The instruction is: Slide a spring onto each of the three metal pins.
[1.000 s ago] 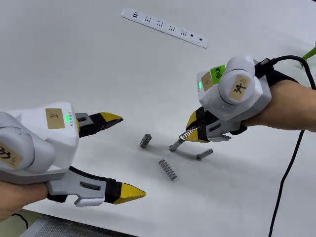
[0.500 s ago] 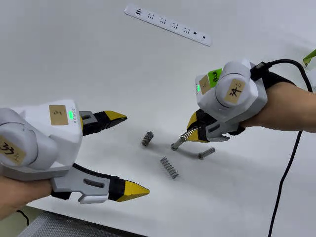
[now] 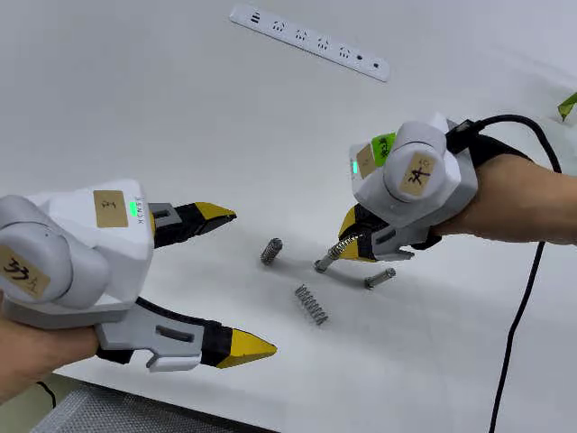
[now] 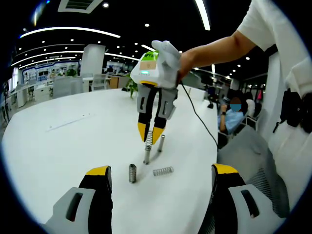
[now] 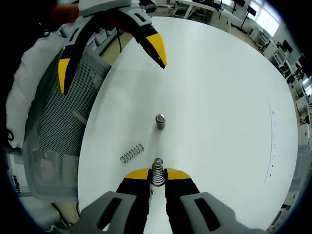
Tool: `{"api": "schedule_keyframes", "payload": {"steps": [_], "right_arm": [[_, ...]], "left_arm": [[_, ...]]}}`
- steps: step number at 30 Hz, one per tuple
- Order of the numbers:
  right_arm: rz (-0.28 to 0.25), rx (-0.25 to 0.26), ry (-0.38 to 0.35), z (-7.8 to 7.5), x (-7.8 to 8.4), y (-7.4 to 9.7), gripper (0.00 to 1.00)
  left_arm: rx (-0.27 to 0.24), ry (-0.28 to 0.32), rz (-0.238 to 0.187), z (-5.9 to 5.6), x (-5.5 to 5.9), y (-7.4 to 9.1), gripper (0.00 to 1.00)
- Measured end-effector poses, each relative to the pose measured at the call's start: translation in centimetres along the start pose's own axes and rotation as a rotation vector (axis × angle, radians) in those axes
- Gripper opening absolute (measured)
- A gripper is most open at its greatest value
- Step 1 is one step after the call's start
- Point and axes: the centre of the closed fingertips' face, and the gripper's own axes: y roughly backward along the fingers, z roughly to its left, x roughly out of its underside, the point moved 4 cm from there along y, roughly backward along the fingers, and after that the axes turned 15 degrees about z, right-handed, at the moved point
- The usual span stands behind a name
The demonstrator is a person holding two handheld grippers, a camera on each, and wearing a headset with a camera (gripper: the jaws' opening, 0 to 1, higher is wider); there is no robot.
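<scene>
Nearest the person, the left hand-held gripper (image 3: 236, 280) hangs over the near edge of the table (image 3: 135, 108), jaws spread wide with nothing between them. Just beyond its tips a loose spring (image 3: 309, 305) lies flat on the table, its long axis pointing roughly away from the person.

Past that stand the pins. A short pin (image 3: 270, 251) is on the left. Its ribbed side suggests it may already wear a spring, though it is too small to be sure. In the middle is the pin (image 3: 322, 264) being worked on. A third pin (image 3: 380, 278), which looks bare, is near it on the right. In the left gripper view both of these stand upright.

The right hand-held gripper (image 3: 353, 239) reaches down onto the middle pin from above, jaws clenched on the held spring (image 3: 343, 244). The spring's lower end meets the pin's top and the two axes look about in line. So the spring seems started on the pin but not seated.

The coming move, I judge, is a push straight down along the pin's axis. Any sideways lean could tip the pin or buckle the spring. The right hand is at the pin. The left is well apart from it and is the nearer one to the loose spring. Far back lies a power strip (image 3: 311, 42).
</scene>
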Motion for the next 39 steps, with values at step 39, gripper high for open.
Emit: {"api": "schedule_keyframes", "payload": {"steps": [39], "right_arm": [[0.010,0.045,0.029,0.1,-0.5,-4.4,0.12]], "left_arm": [[-0.004,0.009,0.013,0.3,0.7,0.0,0.85]]}}
